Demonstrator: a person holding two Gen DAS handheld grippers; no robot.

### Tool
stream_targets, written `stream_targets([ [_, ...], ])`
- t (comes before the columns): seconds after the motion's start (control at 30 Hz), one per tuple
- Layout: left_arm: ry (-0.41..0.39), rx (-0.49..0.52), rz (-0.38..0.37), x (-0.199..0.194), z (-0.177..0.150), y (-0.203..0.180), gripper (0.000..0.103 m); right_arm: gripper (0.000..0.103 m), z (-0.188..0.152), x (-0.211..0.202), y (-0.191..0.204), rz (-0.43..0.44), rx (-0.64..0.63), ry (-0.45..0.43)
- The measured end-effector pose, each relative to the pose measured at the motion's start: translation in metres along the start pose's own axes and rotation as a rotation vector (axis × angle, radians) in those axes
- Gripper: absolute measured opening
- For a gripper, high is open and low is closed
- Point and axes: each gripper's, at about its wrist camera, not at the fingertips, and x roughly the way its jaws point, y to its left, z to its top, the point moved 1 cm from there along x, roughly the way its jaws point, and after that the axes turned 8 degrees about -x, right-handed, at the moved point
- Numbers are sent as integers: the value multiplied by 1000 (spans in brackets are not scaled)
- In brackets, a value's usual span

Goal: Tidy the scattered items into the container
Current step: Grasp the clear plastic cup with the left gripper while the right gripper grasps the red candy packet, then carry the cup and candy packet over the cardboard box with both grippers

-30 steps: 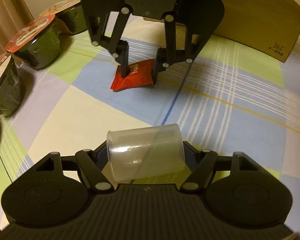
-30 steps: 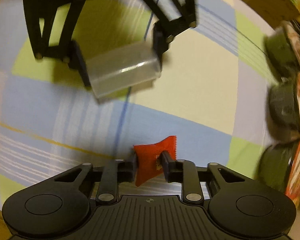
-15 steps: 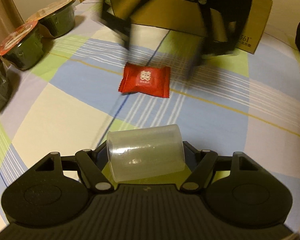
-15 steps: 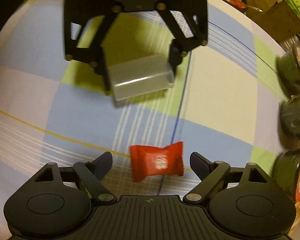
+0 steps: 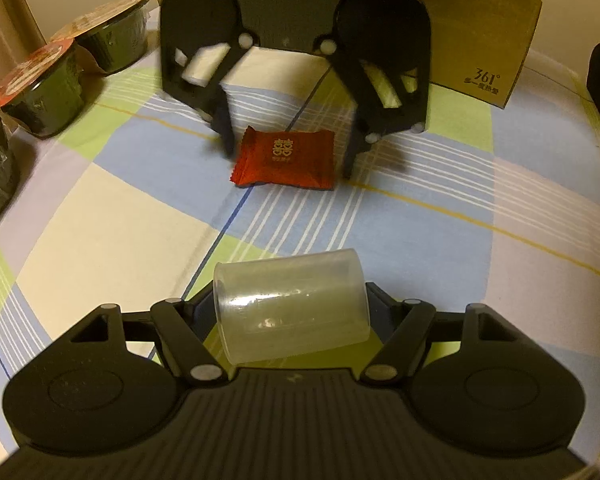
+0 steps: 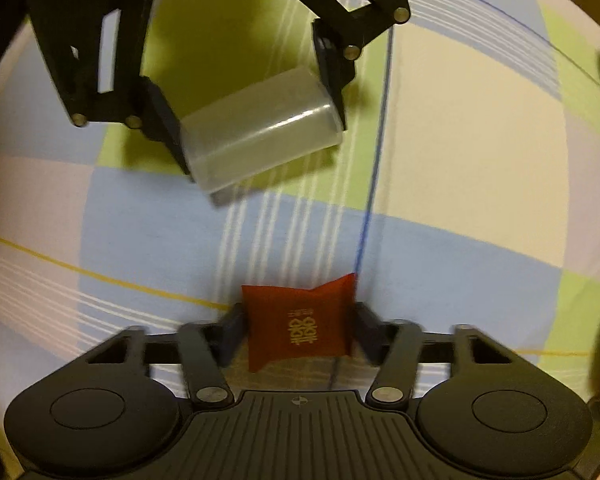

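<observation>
A red candy packet [image 5: 286, 158] lies flat on the checked cloth [image 5: 100, 208]. My right gripper [image 5: 288, 156] points down over it, one finger at each short end. In the right wrist view the packet [image 6: 300, 322] fills the gap of the right gripper [image 6: 298, 328]. The jaws are closing, and the pads sit right at its edges without squeezing it. My left gripper [image 5: 292, 306] is shut on a clear plastic cup [image 5: 292, 320], held on its side just above the cloth. The cup [image 6: 260, 140] hangs beyond the packet in the right wrist view.
A brown cardboard box [image 5: 480, 40] stands at the back right. Dark bowls with red lids [image 5: 40, 92] line the left edge. A white block [image 5: 276, 76] sits behind the right gripper.
The right gripper let go of the packet, opened wide and rose, and the packet dropped flat. It has come back down with its jaws narrowing around the packet's ends. The cup stays in the left gripper.
</observation>
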Motion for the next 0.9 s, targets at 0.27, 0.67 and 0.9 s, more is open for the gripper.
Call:
stream_targets([
  [0.27,9,-2,15,-1,-1,-6,71,49,0,-19,38,-29,77,-75],
  [0.67,21,-32,85,-32,-1,-37,71,49,-4,-87,120,-239,257,-195],
  [0.9,-4,-118,161,-67,9,-62,71,49,-26,-128,161,-384,476,-259],
])
